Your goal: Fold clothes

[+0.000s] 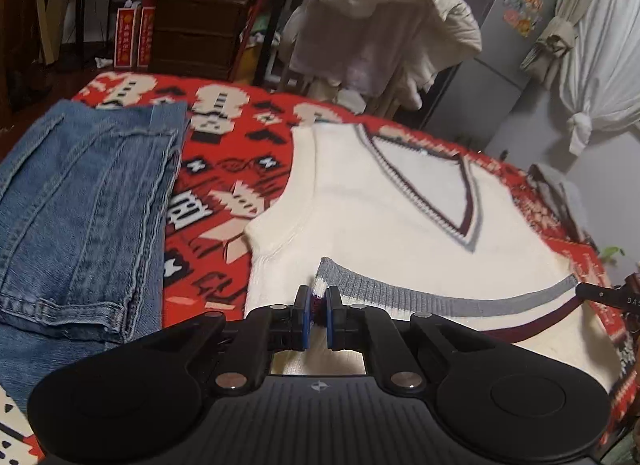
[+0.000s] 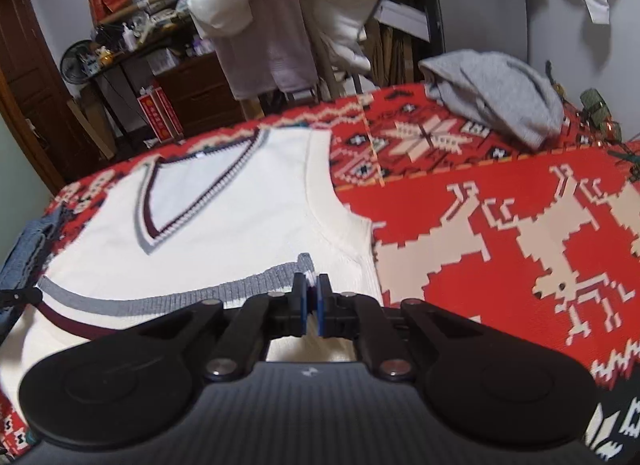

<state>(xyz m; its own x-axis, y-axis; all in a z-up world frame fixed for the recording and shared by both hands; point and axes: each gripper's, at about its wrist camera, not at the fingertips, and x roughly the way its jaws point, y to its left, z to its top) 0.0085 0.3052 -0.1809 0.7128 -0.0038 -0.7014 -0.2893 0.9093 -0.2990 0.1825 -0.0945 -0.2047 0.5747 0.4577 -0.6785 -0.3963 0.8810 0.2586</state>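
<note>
On the red patterned blanket (image 2: 500,201) that covers the surface lies the cream sleeveless knitted vest with a grey-and-maroon V-neck trim (image 1: 380,201), spread flat with its neckline toward the far side. Its striped grey and maroon hem band (image 1: 460,303) is lifted at the near edge and doubled up over the body of the vest. The left gripper (image 1: 317,305) has its jaws closed almost together on the left corner of that hem band, with knit pinched between the blue pads. The right gripper (image 2: 312,297) likewise has its jaws nearly together, clamping the right corner of the hem band. In the left wrist view the tip of the right gripper shows at the right end of the band.

Left of the vest, just beside it with a strip of blanket between them, lies a folded pair of blue denim jeans (image 1: 80,205). To the far right on the blanket sits a crumpled grey garment (image 2: 500,93), well apart from the vest. Beyond the far edge, pale clothes (image 1: 372,25) hang in a heap over a chair, with a dark wooden chest of drawers (image 1: 196,33) further left.
</note>
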